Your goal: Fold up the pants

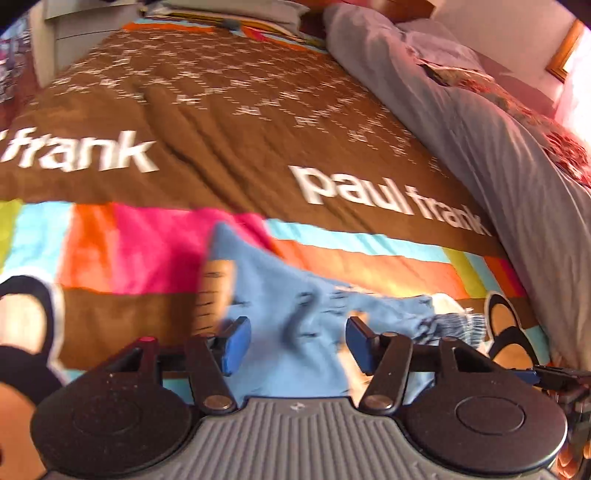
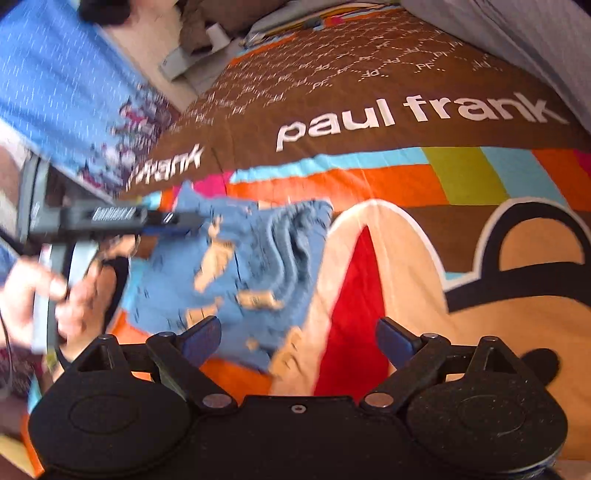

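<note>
The pants (image 1: 295,306) are small blue printed ones with tan patches, lying crumpled on a colourful bedspread (image 1: 221,122). In the left wrist view they lie just ahead of and between my left gripper (image 1: 295,345), whose blue pads stand apart and hold nothing. In the right wrist view the pants (image 2: 240,266) lie ahead and to the left of my right gripper (image 2: 299,341), which is open and empty. The left gripper (image 2: 162,221) shows there at the pants' left edge, held by a hand (image 2: 40,295). Both views are motion-blurred.
The brown "paul frank" bedspread (image 2: 406,110) covers the bed. A grey duvet (image 1: 480,122) is bunched along the right side. Pillows (image 1: 229,14) lie at the far end. The person's blue patterned clothing (image 2: 62,92) fills the right wrist view's upper left.
</note>
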`<state>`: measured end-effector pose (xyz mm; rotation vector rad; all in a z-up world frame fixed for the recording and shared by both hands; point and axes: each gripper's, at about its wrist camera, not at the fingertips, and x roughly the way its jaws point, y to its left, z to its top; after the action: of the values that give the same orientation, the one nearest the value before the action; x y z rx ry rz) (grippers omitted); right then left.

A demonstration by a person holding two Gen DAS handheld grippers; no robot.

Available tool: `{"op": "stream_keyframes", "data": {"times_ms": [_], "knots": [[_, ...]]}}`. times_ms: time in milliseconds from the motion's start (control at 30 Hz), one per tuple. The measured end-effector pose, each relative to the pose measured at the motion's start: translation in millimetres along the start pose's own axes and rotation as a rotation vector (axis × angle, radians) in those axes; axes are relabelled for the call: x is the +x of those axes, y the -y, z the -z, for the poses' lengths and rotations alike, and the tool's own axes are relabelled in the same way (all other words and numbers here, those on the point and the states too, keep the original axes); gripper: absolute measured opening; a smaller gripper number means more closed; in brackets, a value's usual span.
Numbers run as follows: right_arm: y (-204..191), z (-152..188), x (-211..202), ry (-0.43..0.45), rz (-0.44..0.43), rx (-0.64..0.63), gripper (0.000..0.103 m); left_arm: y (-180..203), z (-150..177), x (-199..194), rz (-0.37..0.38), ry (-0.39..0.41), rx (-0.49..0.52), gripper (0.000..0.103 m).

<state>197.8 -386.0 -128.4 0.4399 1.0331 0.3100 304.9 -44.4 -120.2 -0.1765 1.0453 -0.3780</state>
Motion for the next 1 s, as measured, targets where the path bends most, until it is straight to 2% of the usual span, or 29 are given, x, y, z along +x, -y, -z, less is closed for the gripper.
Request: {"op": "stream_keyframes", "data": {"times_ms": [133,233,300,367,433,500,567,667,767,833,900,1000], "knots": [[0.3,-10.9,23.4,0.037,0.018,0.105,0.091,-25.8,8.6,-6.6,-0.057,-0.025,-0.019,0.063],[-27.0,-24.7,20.1,0.13,0.036,-0.007,0.091,-29.1,9.7,-14.0,-0.034,-0.003,0.0,0.063],[-46.6,-33.7,20.0,0.164,-0.035,-0.064,0.092,-27.3,11.2,-18.6,0.013,0.005,-0.009,0.063],[-60.9,-42.3,30.7,0.148,-0.132,-0.083,0.097,-24.2,18.2,-19.7,0.057,-0.009,-0.007,0.063],[-63.8,-50.4,52.9,0.074,-0.235,-0.071,0.096,-20.8,28.4,-15.7,0.063,-0.047,0.004,0.063],[-58.5,-57.3,77.8,-0.023,-0.306,-0.045,0.096,-18.0,41.2,-8.1,0.014,-0.092,0.037,0.063],[-54.0,-65.5,89.3,-0.062,-0.271,-0.088,0.087,-22.1,50.2,-1.5,-0.046,-0.121,0.052,0.063],[-46.4,-76.1,79.2,-0.016,-0.045,-0.209,0.084,-34.5,45.8,-5.9,-0.022,-0.103,-0.015,0.063],[-35.1,-76.4,49.7,0.041,0.003,-0.163,0.087,-38.0,36.0,-11.4,-0.012,-0.067,-0.026,0.063],[-43.2,-71.7,27.5,0.1,-0.019,-0.149,0.09,-38.3,32.1,-11.0,0.002,-0.063,-0.019,0.063],[-58.2,-69.8,15.7,0.128,-0.086,-0.137,0.093,-36.0,31.1,-7.8,0.006,-0.077,0.004,0.063],[-76.6,-75.0,25.0,0.132,-0.21,-0.08,0.095,-33.5,34.0,-5.4,0.006,-0.096,0.029,0.063]]}}
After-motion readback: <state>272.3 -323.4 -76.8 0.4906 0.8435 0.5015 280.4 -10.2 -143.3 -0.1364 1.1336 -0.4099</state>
